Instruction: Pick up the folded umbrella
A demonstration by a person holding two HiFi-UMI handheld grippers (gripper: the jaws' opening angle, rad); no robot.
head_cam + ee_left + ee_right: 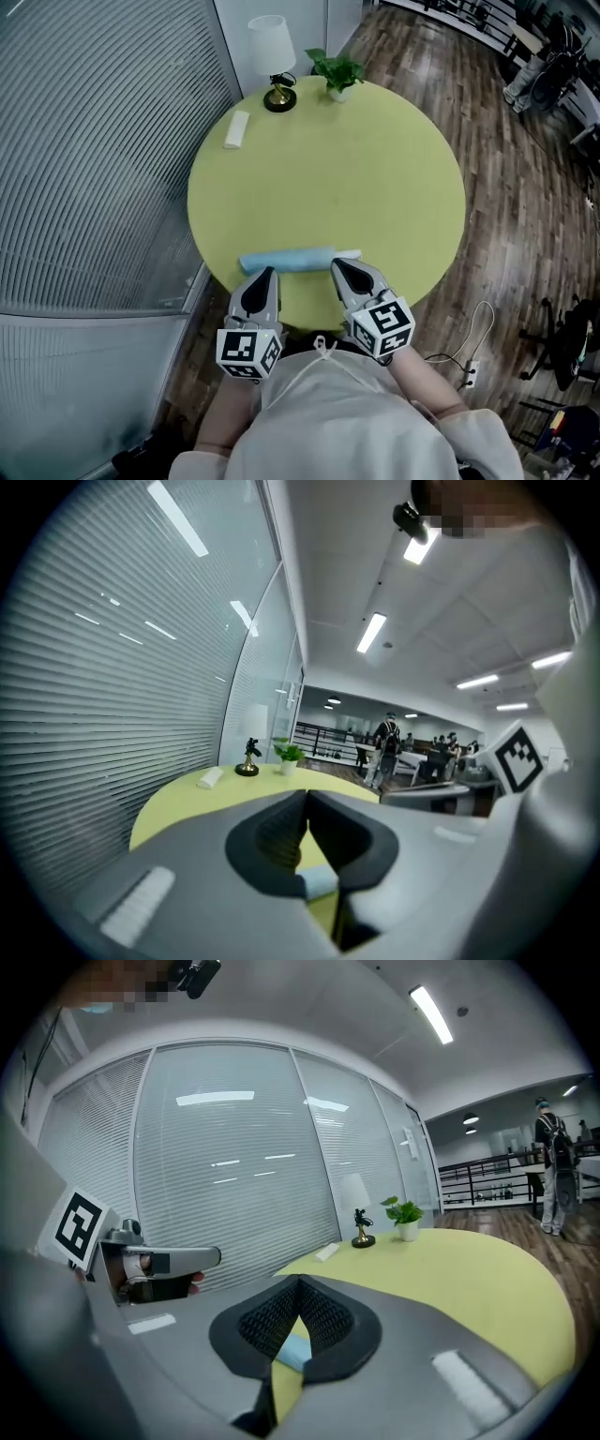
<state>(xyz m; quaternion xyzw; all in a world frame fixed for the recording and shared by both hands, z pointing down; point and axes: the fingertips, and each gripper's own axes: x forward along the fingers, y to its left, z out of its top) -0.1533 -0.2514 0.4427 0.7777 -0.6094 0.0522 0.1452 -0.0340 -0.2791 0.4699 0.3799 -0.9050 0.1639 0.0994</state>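
The folded umbrella (286, 259) is a light blue roll lying crosswise near the front edge of the round yellow-green table (375, 169). My left gripper (267, 272) hangs just short of the umbrella's left part, its jaws closed tip to tip with nothing in them. My right gripper (336, 265) sits by the umbrella's right end, also shut and empty. In the left gripper view a bit of the umbrella (319, 881) shows below the closed left gripper (307, 794). The right gripper view shows the umbrella (292, 1352) under the closed right gripper (299, 1281).
At the table's far side stand a white-shaded lamp (272, 56) and a small potted plant (337, 73), with a small white block (236, 129) to their left. A blinds-covered glass wall (94, 141) runs along the left. A cable and power strip (472, 367) lie on the wooden floor at the right.
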